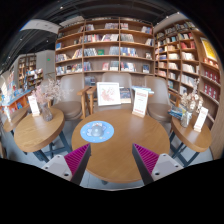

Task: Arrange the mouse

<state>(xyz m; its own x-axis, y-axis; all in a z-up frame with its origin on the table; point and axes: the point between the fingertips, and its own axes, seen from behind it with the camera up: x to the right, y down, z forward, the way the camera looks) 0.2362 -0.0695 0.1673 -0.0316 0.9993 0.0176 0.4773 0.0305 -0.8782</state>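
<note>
A round wooden table (118,140) is being viewed from above its near edge, in the lower centre of the frame, with the gripper (112,160) being held over it, its two fingers spread wide and nothing being gripped between the magenta pads (78,157). No mouse can be told apart with certainty; the nearest candidate is being taken to be the small pale object lying on a light blue round mat (97,130), left of centre on the table, though its shape is too small to confirm. That object is lying beyond the fingertips and slightly to the left of the gap between them, apart from both. If it is a mouse, it is being judged light, rigid and smooth-shelled, so it is likely to slip unless it is being pinched across its narrower sides, low on the body. Upright display cards (109,94) are standing at the table's far edge, and bookshelves (103,45) are filling the upper part of the frame.
</note>
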